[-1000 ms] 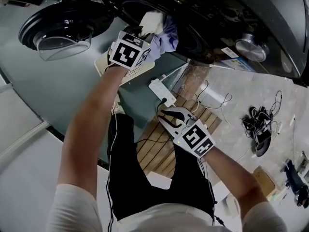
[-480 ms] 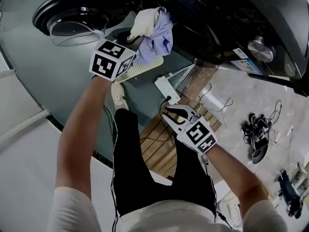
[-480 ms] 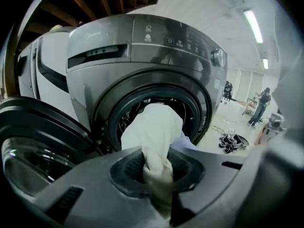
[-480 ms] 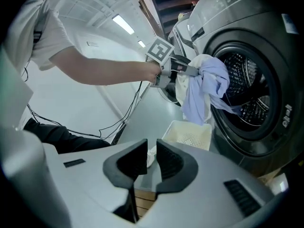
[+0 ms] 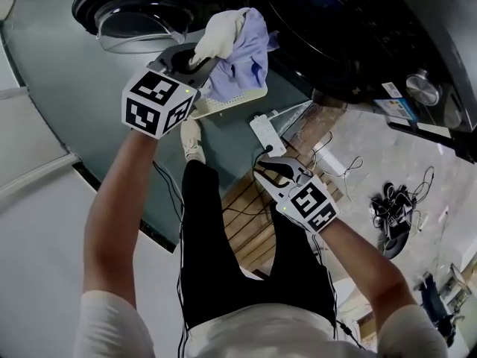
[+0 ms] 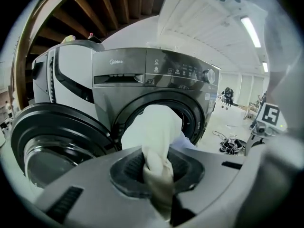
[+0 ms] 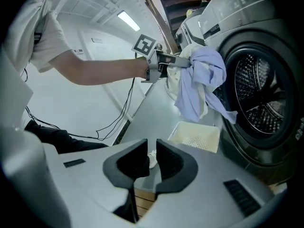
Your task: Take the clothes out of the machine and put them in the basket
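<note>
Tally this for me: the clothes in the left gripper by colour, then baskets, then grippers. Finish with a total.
Cream-white cloth garment: 1
Pale lilac cloth garment: 1
Cream perforated plastic basket: 1
Two-jaw grippers: 2, the left gripper clamped on the cream-white garment and the right gripper empty
Total: 5

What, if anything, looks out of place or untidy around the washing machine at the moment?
A power strip and loose cables lie beside the washing machine, and a black tangle sits further right. One lavender end of the clothes in the left tongs seems to trail toward the drum.
</note>
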`<state>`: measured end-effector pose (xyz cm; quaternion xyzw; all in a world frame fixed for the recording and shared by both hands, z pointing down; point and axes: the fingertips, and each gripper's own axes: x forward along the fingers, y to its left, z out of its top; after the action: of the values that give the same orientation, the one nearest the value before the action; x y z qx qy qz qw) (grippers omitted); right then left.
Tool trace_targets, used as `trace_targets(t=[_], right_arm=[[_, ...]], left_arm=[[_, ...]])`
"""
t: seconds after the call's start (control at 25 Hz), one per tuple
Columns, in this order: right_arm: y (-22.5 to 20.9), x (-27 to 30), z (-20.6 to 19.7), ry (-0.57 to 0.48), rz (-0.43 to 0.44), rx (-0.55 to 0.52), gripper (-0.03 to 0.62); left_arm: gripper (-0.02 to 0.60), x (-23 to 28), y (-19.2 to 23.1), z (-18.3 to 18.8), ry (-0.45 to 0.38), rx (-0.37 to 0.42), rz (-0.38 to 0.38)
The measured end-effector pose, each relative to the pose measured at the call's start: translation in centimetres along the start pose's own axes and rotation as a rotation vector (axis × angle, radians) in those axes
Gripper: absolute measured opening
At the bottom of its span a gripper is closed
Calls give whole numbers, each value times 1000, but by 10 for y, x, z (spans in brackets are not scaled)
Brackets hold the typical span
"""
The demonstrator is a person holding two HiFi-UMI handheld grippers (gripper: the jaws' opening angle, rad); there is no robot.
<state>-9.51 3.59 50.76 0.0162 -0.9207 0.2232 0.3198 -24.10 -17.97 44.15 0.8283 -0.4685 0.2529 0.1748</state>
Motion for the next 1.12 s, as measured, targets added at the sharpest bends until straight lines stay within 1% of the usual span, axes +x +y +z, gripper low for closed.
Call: trace_targets(t=[0.2,0.44,0.6,0.84,1.12], right_arm=[[11,9,12,15,20,-24,51],[9,16,19,9,30,-45,51],[7,25,20,19,30,-51,51],[-7,43,25,25,2,-42,51],[-25,77,27,57,-4,-31,51]], left_arm=[[60,-31,7,-4,-15,-8,8],[60,-37,17,-32,9,-29,8],[60,-38,30,-57,18,-65,13],[60,-28,42,-99,48,-97,11],[61,11,49,-169,114,-129,-23]])
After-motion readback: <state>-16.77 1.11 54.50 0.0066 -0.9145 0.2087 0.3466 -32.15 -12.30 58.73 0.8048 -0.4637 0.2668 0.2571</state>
